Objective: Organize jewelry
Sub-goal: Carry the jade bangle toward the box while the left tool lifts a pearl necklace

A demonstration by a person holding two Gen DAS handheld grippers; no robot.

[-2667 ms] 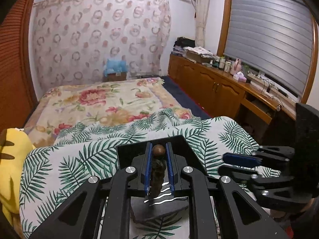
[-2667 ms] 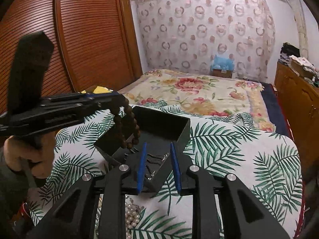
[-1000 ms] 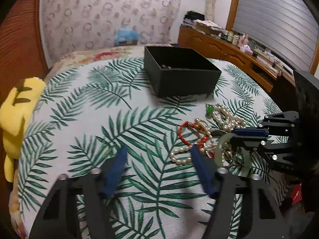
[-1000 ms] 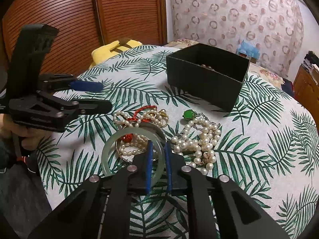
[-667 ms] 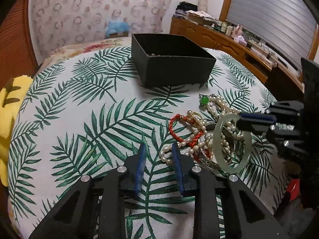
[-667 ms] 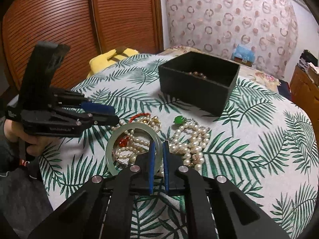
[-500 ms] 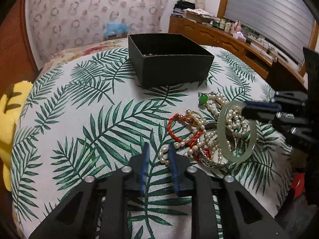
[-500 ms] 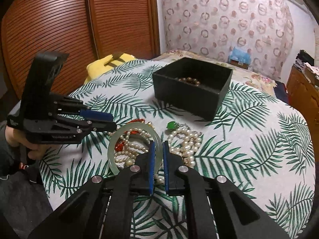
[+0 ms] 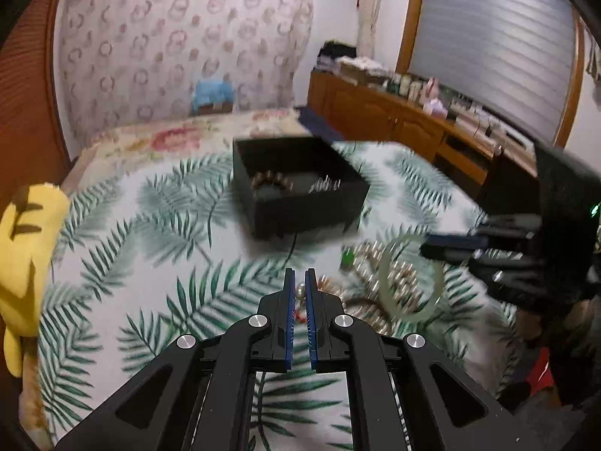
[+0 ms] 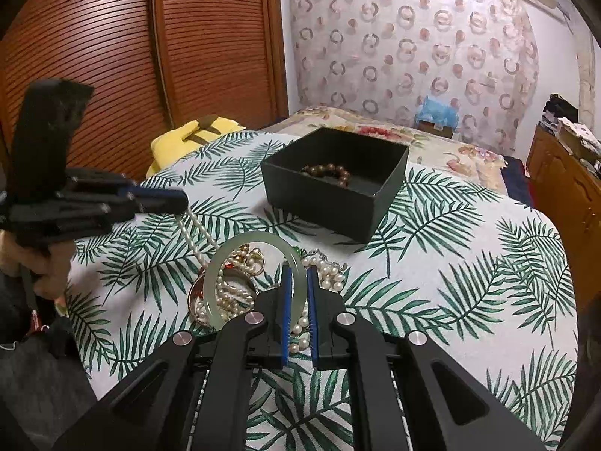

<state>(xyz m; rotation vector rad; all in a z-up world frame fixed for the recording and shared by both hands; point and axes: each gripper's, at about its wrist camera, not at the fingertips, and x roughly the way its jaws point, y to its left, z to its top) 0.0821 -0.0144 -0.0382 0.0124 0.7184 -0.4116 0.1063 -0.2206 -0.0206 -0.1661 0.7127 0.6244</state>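
Green and smooth like pale glass, the round jade bangle point(image 10: 259, 259) sits pinched between the blue pads of my right gripper point(image 10: 296, 282). I hold it by its rim, so the ring stands up and hangs free above the pile of loose pearl strings and gold bits point(image 10: 240, 289). I think that way it can drop into the box without dragging other things along.

Ahead of my right gripper and a little to the right is the open black square box point(image 10: 330, 195). A brown wooden bead bracelet point(image 10: 330, 173) already lies inside it. The box has no lid on, so I can put things in from above.

My left gripper point(image 9: 299, 285) has its pads squeezed together on a white pearl string point(image 10: 195, 233). The string hangs down from the tips to the pile on the white cloth with green palm leaves point(image 10: 469, 282). A small green stone point(image 9: 348, 255) lies just ahead of it, to the right.

Far off to the left sits a yellow plush toy point(image 9: 22, 248).

I can read no words or labels anywhere.
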